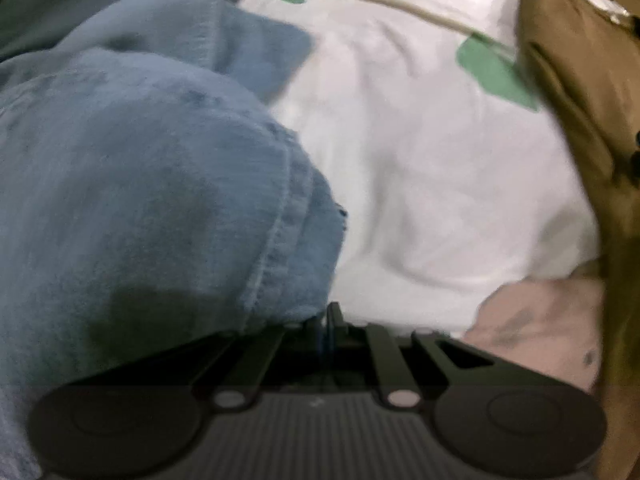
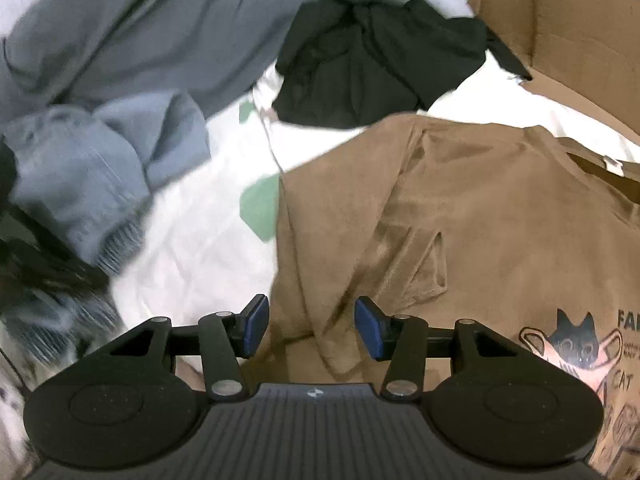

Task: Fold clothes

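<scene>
Fingers of the left gripper are clenched on the hem of the blue denim garment, which bulges away toward 10 o'clock; the right gripper hangs released over the brown cat-print T-shirt, nothing between its pads. Denim looks heavy and stiffish, best gripped at stitched seams; the tee looks light, floppy, grab shoulders or hem. Both lie on a white, green-patterned sheet, dark clothes at 12, cardboard box at 1.
</scene>
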{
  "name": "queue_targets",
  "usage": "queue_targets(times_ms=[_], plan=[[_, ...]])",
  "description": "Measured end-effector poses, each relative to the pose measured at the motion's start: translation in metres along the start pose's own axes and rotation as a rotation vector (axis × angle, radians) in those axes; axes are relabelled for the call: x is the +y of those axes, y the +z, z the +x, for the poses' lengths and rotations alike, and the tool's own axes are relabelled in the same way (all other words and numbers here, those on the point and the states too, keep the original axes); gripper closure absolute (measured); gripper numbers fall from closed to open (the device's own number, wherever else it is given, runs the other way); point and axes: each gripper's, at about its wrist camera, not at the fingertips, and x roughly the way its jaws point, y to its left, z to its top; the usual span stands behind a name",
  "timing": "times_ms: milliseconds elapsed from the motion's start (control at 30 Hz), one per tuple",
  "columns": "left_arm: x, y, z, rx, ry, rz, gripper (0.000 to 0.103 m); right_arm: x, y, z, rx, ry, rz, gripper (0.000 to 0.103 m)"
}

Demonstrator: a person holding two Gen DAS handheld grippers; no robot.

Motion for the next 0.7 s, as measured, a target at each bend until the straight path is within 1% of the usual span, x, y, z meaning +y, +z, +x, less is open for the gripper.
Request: queue_targets(times_ms=[133,167,233,267,300,400,500,567,600,667,700], plan=[[0.019,-0.005,0.0,-0.007,-0.007,-0.065,0.096,0.003,-0.006,0.005,0.035,-0.011,-0.063,0.049],[0.016,-0.005,0.0,-0.008,0.0,-0.061,0.096,0.004,-0.005,0.009,0.046,-0.015,-0.078,0.05],[0.01,-0.003,-0.003,-0.01,-0.008,-0.075,0.097,0.006,-0.003,0.016,0.081,-0.005,-0.103,0.069],[0.008,-0.002,-0.005,-0.014,-0.018,-0.094,0.096,0.007,0.0,0.017,0.098,0.013,-0.111,0.095],[0.007,0.0,-0.009,-0.019,-0.032,-0.118,0.096,0.008,0.005,0.015,0.102,0.038,-0.112,0.101],[0.0,0.001,-0.022,-0.049,-0.07,-0.145,0.095,0.011,0.022,0.008,0.113,0.113,-0.11,0.101],[-0.009,0.001,-0.039,-0.094,-0.102,-0.165,0.089,0.013,0.043,0.002,0.12,0.177,-0.064,0.101],[-0.017,0.001,-0.049,-0.121,-0.115,-0.169,0.072,0.017,0.059,0.001,0.115,0.21,-0.053,0.101],[-0.02,-0.004,-0.053,-0.135,-0.122,-0.174,0.069,0.018,0.066,0.001,0.115,0.227,-0.04,0.101],[-0.018,0.001,-0.06,-0.165,-0.138,-0.186,0.064,0.02,0.08,0.004,0.115,0.251,-0.025,0.101],[-0.023,-0.01,-0.065,-0.18,-0.142,-0.187,0.063,0.021,0.087,0.005,0.116,0.259,-0.023,0.101]])
